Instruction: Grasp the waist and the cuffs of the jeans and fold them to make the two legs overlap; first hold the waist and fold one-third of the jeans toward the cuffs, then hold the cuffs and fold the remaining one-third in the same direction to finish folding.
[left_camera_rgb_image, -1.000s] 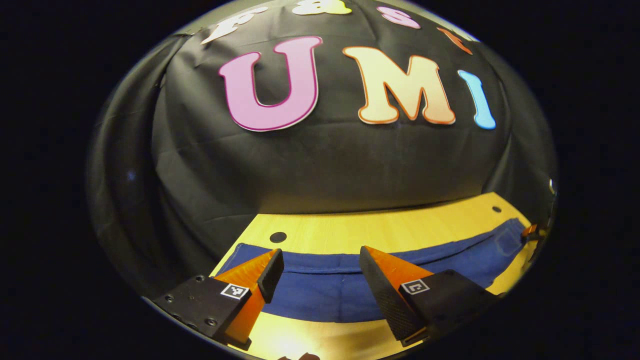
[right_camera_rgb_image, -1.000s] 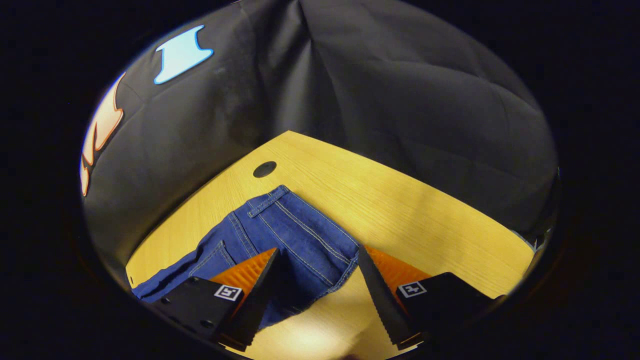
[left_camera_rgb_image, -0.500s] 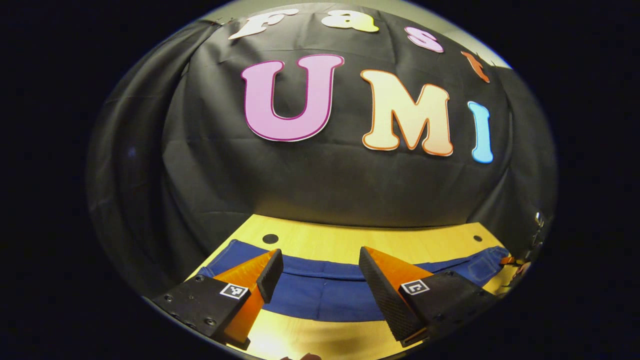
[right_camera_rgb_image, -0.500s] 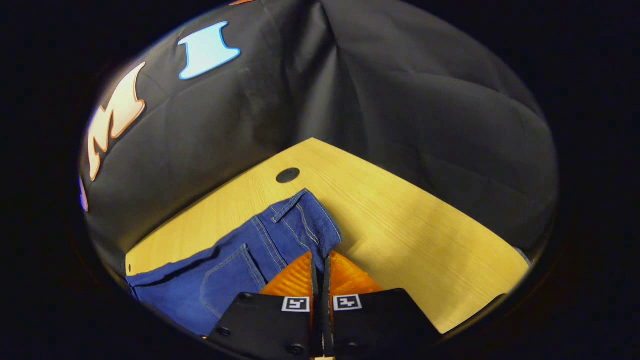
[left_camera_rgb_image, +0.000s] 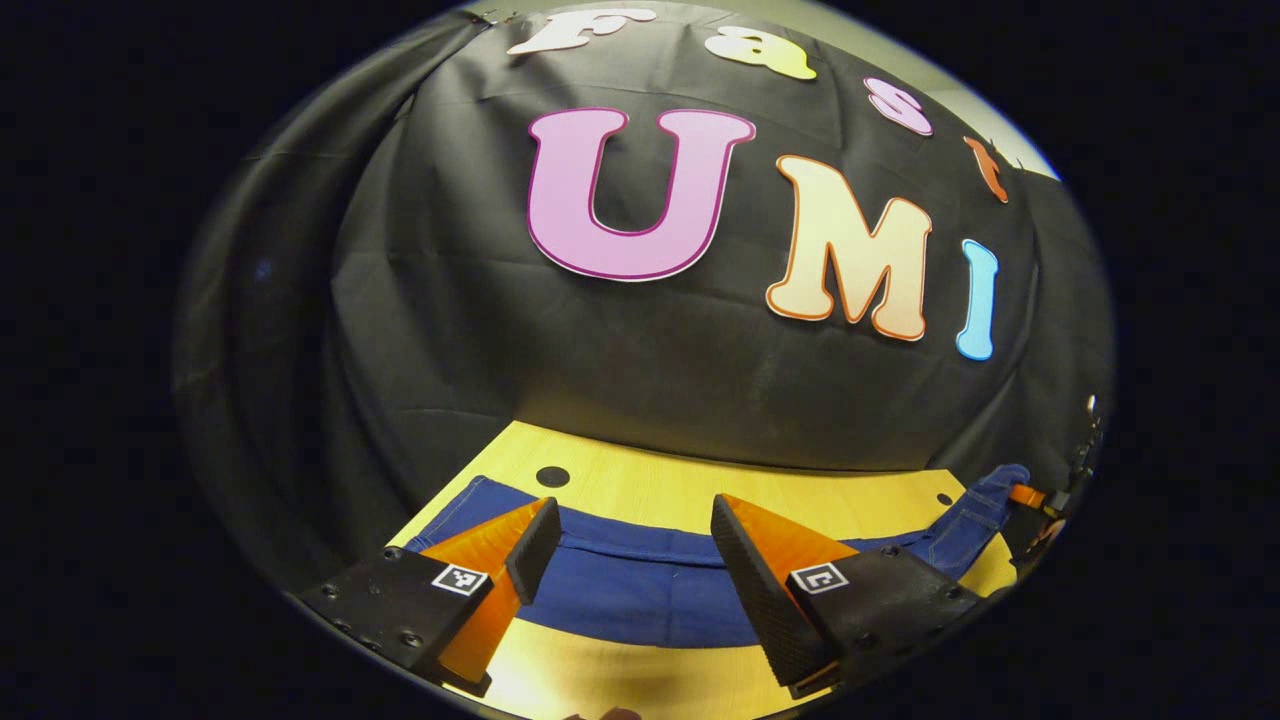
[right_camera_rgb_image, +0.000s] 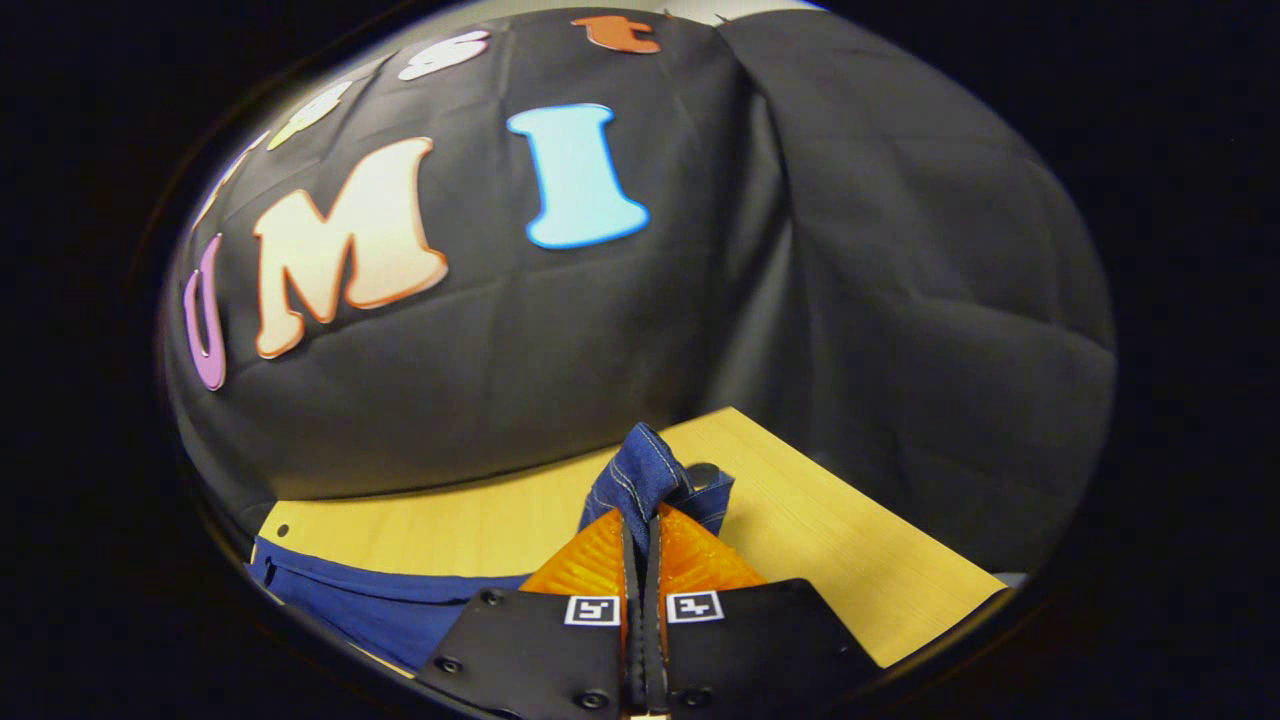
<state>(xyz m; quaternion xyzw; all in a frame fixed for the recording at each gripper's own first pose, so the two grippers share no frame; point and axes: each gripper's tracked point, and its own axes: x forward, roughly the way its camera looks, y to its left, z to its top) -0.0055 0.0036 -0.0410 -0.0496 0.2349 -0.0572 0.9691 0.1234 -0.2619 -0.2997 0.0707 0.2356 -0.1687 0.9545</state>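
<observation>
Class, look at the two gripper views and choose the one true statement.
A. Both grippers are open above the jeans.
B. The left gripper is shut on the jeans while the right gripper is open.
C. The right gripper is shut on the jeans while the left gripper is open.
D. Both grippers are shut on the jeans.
C: the right gripper has its fingers pressed together on a bunched fold of the jeans, while the left gripper hangs with its fingers spread apart over the denim.

Bare table (left_camera_rgb_image: 700, 490) is left between the jeans (left_camera_rgb_image: 640, 600) and the booth wall (left_camera_rgb_image: 600, 360), by which passage farther back is blocked.
</observation>
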